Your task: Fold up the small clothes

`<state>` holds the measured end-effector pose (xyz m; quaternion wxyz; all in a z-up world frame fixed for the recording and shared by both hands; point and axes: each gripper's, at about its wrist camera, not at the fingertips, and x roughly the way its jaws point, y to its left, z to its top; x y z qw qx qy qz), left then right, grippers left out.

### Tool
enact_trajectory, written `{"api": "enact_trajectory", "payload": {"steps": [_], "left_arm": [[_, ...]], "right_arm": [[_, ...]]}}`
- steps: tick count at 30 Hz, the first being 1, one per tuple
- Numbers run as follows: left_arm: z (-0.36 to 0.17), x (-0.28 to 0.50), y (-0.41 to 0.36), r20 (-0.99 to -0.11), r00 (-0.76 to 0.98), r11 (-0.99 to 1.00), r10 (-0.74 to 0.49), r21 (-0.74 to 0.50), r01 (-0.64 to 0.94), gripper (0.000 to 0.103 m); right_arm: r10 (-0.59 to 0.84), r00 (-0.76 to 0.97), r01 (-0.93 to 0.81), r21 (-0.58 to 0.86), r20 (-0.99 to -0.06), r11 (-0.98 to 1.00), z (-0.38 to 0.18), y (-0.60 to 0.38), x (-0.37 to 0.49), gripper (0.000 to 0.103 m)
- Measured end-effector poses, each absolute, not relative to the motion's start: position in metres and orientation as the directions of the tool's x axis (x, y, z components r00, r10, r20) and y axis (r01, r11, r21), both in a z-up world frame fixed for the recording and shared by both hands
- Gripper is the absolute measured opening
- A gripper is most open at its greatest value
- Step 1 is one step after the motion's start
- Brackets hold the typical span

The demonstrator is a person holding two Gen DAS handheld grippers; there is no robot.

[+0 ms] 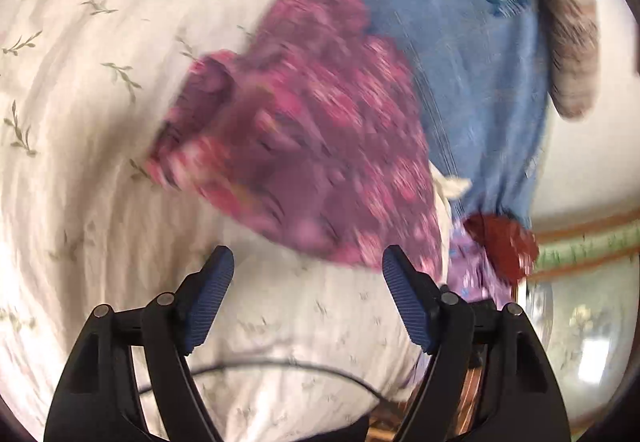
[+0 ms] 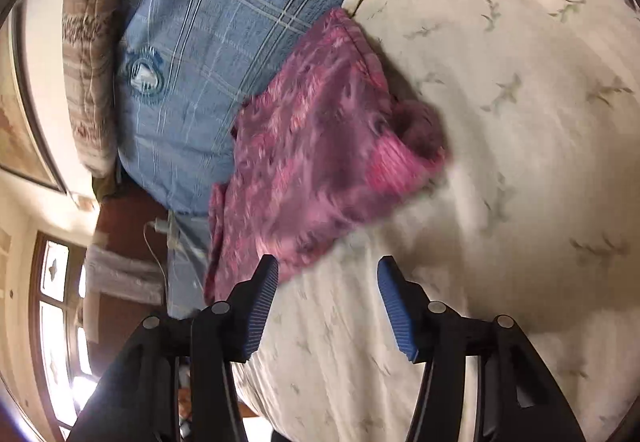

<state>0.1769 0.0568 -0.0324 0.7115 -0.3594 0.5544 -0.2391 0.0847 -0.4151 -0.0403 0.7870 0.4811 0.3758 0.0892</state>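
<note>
The left gripper has black plastic arms with round silver pins at the joints and blue ribbed pads on its fingers. A thin black cable curves below it. The right gripper looks the same, with blue ribbed pads.

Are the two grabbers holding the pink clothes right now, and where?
No, nothing is held. The left gripper and right gripper are both open, and the pink garment lies loose on the bedsheet.

bed cover: we see cream, leaf sprigs
pillow: blue plaid
second pillow: brown striped
window: wood-framed, we see bright daylight
wall: cream
</note>
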Motion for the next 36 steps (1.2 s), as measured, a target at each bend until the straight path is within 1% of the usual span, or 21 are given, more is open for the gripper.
{"api": "enact_trajectory", "payload": {"steps": [1,4,7,8,9,10,11,15,17,20,25,26,27,29,30,31,32,33,34,35,36], "left_arm": [[-0.034,0.183,0.058,-0.620,0.287,0.629,-0.730,-0.774,-0.074,0.077],[-0.038,0.204,0.054,-0.618,0.303,0.616,-0.725,-0.779,-0.117,0.077],[-0.039,0.221,0.040,-0.629,0.312,0.628,-0.712,-0.769,-0.120,0.077],[-0.039,0.226,0.036,-0.632,0.315,0.631,-0.708,-0.767,-0.118,0.075],[-0.039,0.228,0.033,-0.638,0.326,0.640,-0.698,-0.760,-0.116,0.057],[-0.038,0.230,0.030,-0.651,0.337,0.658,-0.680,-0.745,-0.111,0.025],[-0.034,0.228,0.028,-0.668,0.355,0.684,-0.654,-0.723,-0.101,0.017],[-0.016,0.206,0.029,-0.691,0.429,0.747,-0.582,-0.663,-0.053,0.015],[-0.005,0.190,0.029,-0.688,0.458,0.762,-0.563,-0.647,-0.034,0.015],[0.011,0.153,0.035,-0.665,0.468,0.744,-0.582,-0.667,-0.023,0.014],[0.013,0.082,0.061,-0.634,0.373,0.664,-0.678,-0.745,-0.062,0.014],[0.005,0.064,0.065,-0.649,0.350,0.673,-0.676,-0.736,-0.067,0.014],[-0.002,0.055,0.067,-0.667,0.333,0.689,-0.666,-0.721,-0.067,0.014],[-0.037,0.047,0.071,-0.730,0.267,0.726,-0.629,-0.675,-0.134,0.014],[-0.050,0.047,0.074,-0.727,0.233,0.709,-0.646,-0.684,-0.172,0.014],[-0.064,0.047,0.081,-0.703,0.211,0.667,-0.680,-0.712,-0.220,0.014],[-0.069,0.046,0.088,-0.673,0.204,0.631,-0.711,-0.738,-0.239,0.014],[-0.065,0.045,0.094,-0.675,0.210,0.633,-0.708,-0.737,-0.235,0.014],[-0.055,0.043,0.099,-0.681,0.224,0.649,-0.697,-0.732,-0.205,0.014],[-0.041,0.040,0.101,-0.696,0.230,0.687,-0.680,-0.715,-0.132,0.015],[-0.032,0.038,0.102,-0.711,0.236,0.714,-0.662,-0.694,-0.090,0.020]], "right_arm": [[0.491,0.712,0.227,0.826,-0.502,0.516,-0.040,-0.416,0.089,0.062],[0.454,0.761,0.232,0.848,-0.463,0.477,-0.037,-0.415,0.110,0.063],[0.433,0.781,0.246,0.859,-0.450,0.450,-0.042,-0.412,0.132,0.063],[0.420,0.784,0.262,0.857,-0.458,0.444,-0.047,-0.410,0.141,0.056],[0.396,0.788,0.285,0.849,-0.472,0.445,-0.049,-0.409,0.146,0.047],[0.393,0.787,0.292,0.848,-0.476,0.442,-0.050,-0.409,0.150,0.024],[0.400,0.783,0.292,0.849,-0.476,0.440,-0.051,-0.411,0.151,0.013],[0.409,0.794,0.224,0.842,-0.450,0.490,-0.028,-0.412,0.135,0.009],[0.425,0.803,0.176,0.847,-0.418,0.501,-0.012,-0.409,0.122,0.007],[0.460,0.810,0.091,0.852,-0.364,0.516,0.014,-0.403,0.088,0.007],[0.526,0.796,0.050,0.897,-0.301,0.438,0.013,-0.408,0.001,0.007],[0.527,0.791,0.064,0.898,-0.311,0.435,0.005,-0.408,-0.018,0.008],[0.528,0.777,0.099,0.895,-0.343,0.435,-0.007,-0.409,-0.034,0.008],[0.531,0.727,0.216,0.879,-0.436,0.426,-0.044,-0.409,-0.053,0.009],[0.516,0.692,0.301,0.852,-0.504,0.428,-0.066,-0.409,-0.059,0.015],[0.501,0.670,0.353,0.828,-0.548,0.435,-0.077,-0.409,-0.063,0.015],[0.497,0.666,0.372,0.826,-0.556,0.424,-0.083,-0.411,-0.067,0.015],[0.501,0.683,0.363,0.842,-0.531,0.398,-0.081,-0.413,-0.073,0.016],[0.494,0.691,0.357,0.844,-0.527,0.401,-0.075,-0.415,-0.078,0.019],[0.475,0.703,0.341,0.837,-0.530,0.428,-0.064,-0.418,-0.085,0.026],[0.456,0.712,0.331,0.828,-0.534,0.452,-0.055,-0.422,-0.091,0.029]]}}
